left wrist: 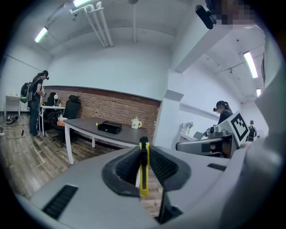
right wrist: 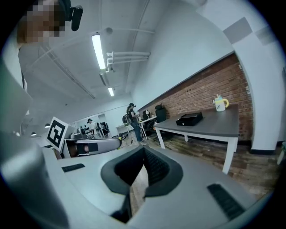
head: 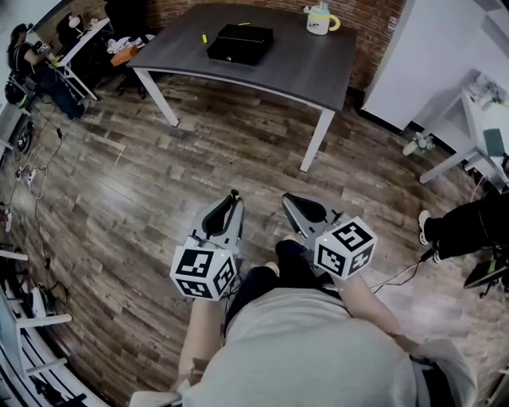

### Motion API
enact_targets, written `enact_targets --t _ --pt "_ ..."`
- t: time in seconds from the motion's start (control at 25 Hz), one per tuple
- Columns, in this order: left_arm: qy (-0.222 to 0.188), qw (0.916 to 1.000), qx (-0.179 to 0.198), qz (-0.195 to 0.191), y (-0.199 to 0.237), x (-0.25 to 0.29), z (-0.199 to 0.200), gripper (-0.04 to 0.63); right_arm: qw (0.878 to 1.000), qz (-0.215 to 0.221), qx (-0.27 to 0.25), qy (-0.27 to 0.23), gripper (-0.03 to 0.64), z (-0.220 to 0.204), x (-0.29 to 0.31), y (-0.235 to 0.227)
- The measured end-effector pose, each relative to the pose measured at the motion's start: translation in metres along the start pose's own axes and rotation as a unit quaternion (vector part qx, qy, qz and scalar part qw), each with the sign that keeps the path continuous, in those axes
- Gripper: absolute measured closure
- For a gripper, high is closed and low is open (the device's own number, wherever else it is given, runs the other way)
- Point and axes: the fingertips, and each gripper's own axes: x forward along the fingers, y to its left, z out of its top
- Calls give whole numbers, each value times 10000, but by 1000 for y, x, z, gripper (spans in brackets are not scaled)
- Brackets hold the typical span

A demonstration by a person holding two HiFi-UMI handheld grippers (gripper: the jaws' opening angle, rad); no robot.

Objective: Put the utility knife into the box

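Note:
My left gripper is shut on a yellow and black utility knife, which stands upright between its pads and pokes out past the tips. My right gripper is shut with nothing in it; in the right gripper view its pads meet at the tips. Both are held close to the person's body, over the wooden floor and well short of the table. The black box lies flat on the dark grey table, far ahead; it also shows as the box and the box.
A white mug stands at the table's far right, and a small yellow item lies left of the box. White table legs reach the wood floor. Other people stand at desks at the far left and at the right. Cables lie on the floor.

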Motion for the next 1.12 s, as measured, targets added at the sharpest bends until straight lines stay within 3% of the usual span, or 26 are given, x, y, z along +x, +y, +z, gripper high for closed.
enact_targets --t 0.4,0.72,1.12 --pt "-207 9990 -218 326 50 18 12 518 9997 95 -212 116 611 21 47 -21" --pt "-318 9954 -360 831 116 44 25 518 9975 558 -333 275 611 45 128 -37" --pt "-240 9953 -94 939 201 126 72 518 9953 929 -265 116 611 104 246 -81"
